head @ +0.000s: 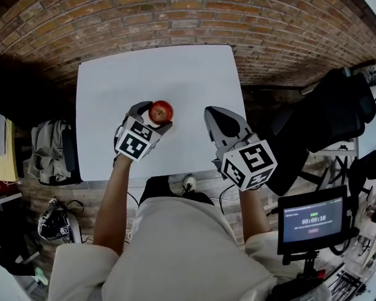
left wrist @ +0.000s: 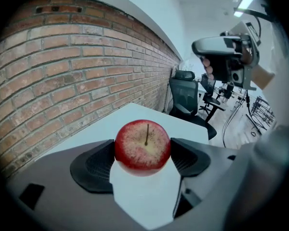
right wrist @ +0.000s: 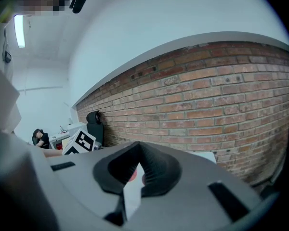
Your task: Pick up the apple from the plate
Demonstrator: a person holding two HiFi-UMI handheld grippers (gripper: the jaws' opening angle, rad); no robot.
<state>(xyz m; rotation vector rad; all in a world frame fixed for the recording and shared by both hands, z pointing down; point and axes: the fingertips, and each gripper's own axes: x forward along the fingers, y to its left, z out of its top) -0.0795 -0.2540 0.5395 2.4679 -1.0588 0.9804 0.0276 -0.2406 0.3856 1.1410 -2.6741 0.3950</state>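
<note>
A red apple (head: 161,111) with a thin stem sits between the two black pads of my left gripper (head: 158,115), which is shut on it above the white table (head: 175,68). In the left gripper view the apple (left wrist: 143,145) fills the gap between the pads, stem pointing toward the camera. My right gripper (head: 214,113) hangs over the table's right part, jaws shut with nothing in them; in the right gripper view its pads (right wrist: 154,165) meet at the tips. No plate shows in any view.
A brick wall (head: 175,11) runs behind the table. A black office chair (head: 338,111) stands to the right, with a small screen (head: 312,219) on a stand near it. Bags (head: 50,149) and a helmet (head: 56,224) lie on the floor at the left.
</note>
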